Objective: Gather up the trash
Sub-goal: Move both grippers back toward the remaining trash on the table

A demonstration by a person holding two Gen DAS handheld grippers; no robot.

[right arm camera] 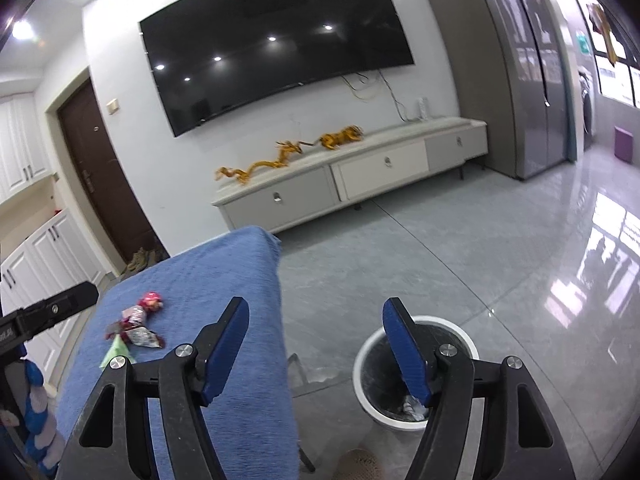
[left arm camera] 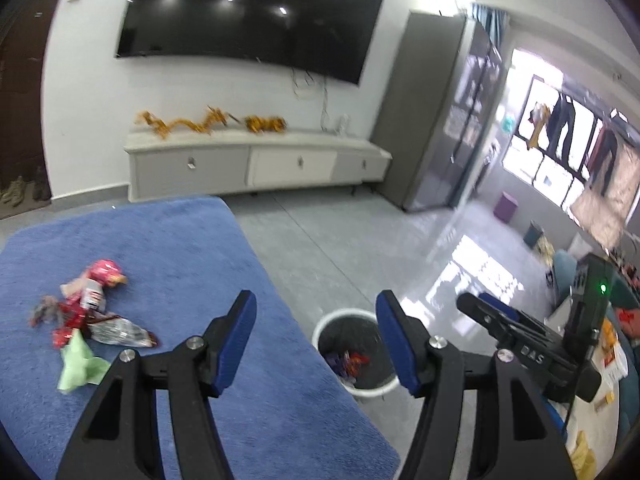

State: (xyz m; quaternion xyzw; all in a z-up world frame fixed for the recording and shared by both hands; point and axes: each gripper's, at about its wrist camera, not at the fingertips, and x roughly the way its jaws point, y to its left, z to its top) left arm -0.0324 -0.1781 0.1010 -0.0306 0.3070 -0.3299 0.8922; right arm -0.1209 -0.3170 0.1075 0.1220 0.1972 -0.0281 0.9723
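The tabletop [left arm camera: 180,240] wears a blue, fuzzy cloth that hangs over its edges. On it, toward nine o'clock in the left wrist view, lies a small heap of trash [left arm camera: 94,312]: red and silver crumpled wrappers touching one another, with a pale green scrap [left arm camera: 80,366] at the heap's six o'clock edge. At three o'clock of the tabletop, the grey tiled floor [right arm camera: 460,248] carries a white-rimmed bin [right arm camera: 416,372] with wrappers inside.
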